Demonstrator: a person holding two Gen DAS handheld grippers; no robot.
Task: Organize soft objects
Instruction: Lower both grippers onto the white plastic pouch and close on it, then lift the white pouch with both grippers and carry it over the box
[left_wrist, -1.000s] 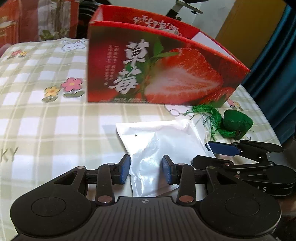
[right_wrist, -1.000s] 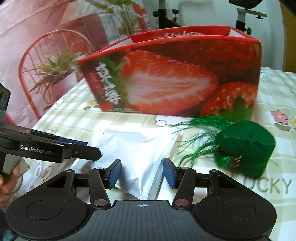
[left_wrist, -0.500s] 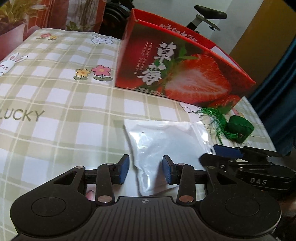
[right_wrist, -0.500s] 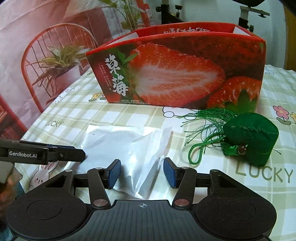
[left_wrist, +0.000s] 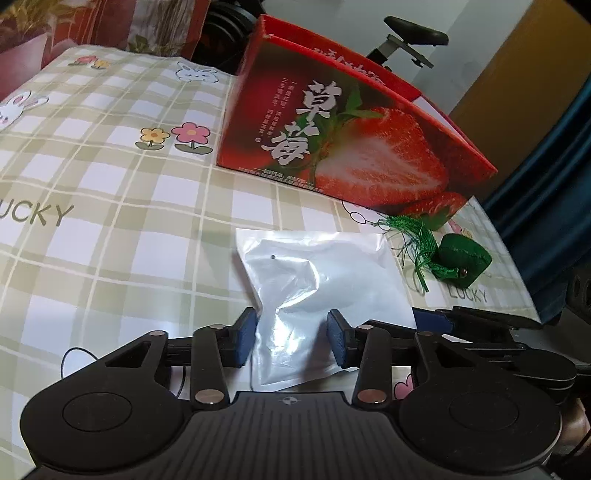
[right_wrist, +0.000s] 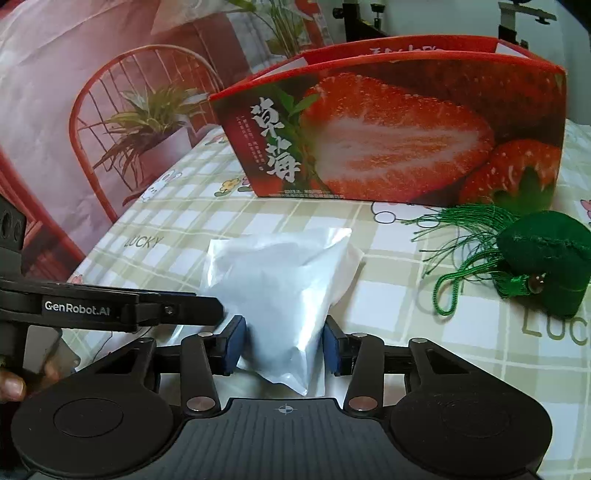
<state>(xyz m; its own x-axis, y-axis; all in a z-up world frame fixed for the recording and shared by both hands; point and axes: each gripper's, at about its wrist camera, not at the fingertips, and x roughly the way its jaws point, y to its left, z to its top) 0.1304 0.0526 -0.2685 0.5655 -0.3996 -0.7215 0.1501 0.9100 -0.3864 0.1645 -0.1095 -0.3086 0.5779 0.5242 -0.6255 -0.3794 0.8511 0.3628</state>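
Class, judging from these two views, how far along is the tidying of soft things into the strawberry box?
Nothing looks done: the white pouch and green sachet both lie on the tablecloth in front of the box. In hand: the open right gripper straddles the pouch's near end; the left gripper, also open, is alongside. Left: grasping and boxing both.

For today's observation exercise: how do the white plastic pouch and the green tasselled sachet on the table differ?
The white plastic pouch is glossy and plain; the green tasselled sachet is matte fabric trailing threads. The pouch is larger and flatter, the sachet small and lumpy. The pouch sits between the open jaws of both the left gripper and the right gripper; the sachet lies off to the side, apart. Both rest on the checked tablecloth before the strawberry box.
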